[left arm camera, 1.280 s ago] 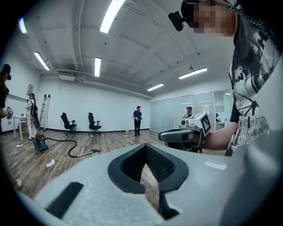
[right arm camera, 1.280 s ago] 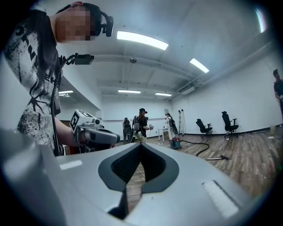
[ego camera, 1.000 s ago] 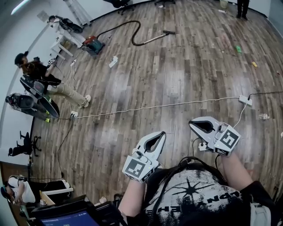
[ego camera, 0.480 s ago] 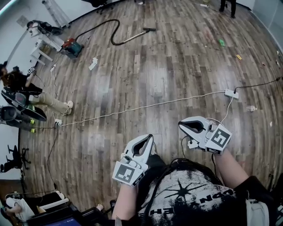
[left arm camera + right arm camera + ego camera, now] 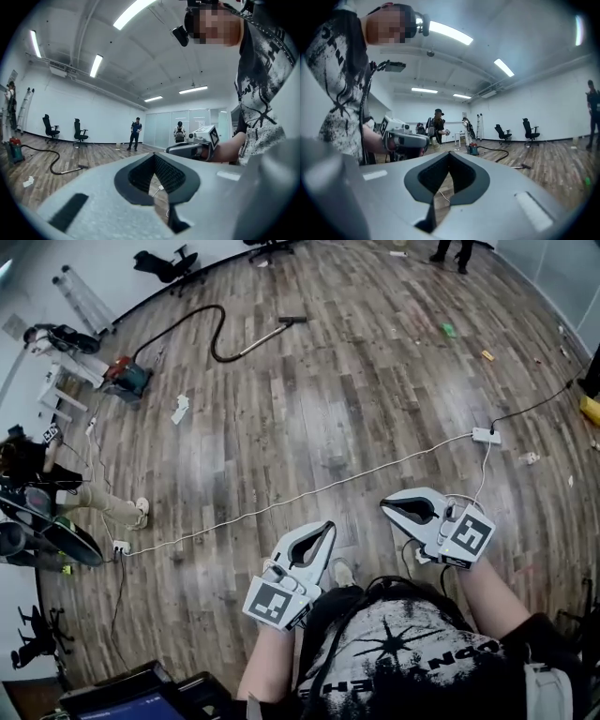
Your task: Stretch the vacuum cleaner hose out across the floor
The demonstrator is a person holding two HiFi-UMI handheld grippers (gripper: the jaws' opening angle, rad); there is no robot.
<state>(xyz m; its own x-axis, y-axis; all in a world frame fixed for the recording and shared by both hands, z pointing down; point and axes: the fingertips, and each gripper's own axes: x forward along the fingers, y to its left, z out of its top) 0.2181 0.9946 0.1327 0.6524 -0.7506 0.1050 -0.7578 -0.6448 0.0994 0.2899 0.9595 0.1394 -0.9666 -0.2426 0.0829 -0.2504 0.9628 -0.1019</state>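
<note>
**Closed grippers and the hose, far apart.** The left gripper [image 5: 327,525] and the right gripper [image 5: 385,505], both white plastic with a black-and-white marker cube, are held close in front of the person's chest. In each gripper view the dark ridged pads meet at their tips, so both pairs of jaws are pressed together with nothing between them.

The black, flexible vacuum cleaner hose [image 5: 214,341] lies well apart from both grippers, on the far left of the floor. It runs in a loop from the red and teal vacuum cleaner canister [image 5: 125,379] to a straight wand ending in a dark floor nozzle [image 5: 292,320]. The left gripper view shows the same hose [image 5: 52,165] curved on the boards.

The surface is a brown wood-plank floor [image 5: 356,390]. A thin white cable [image 5: 309,491] crosses it between the hose and the grippers and reaches a white power strip [image 5: 486,435]. Small scraps of litter lie scattered on the boards.

The room is a large white-walled hall with strip ceiling lights [image 5: 133,10], black office chairs [image 5: 50,126] and a glass partition [image 5: 161,129]. Several people stand or sit near the walls.

The black T-shirt [image 5: 422,662] carries white lettering, seen upside down and only in part, so it cannot be read.
</note>
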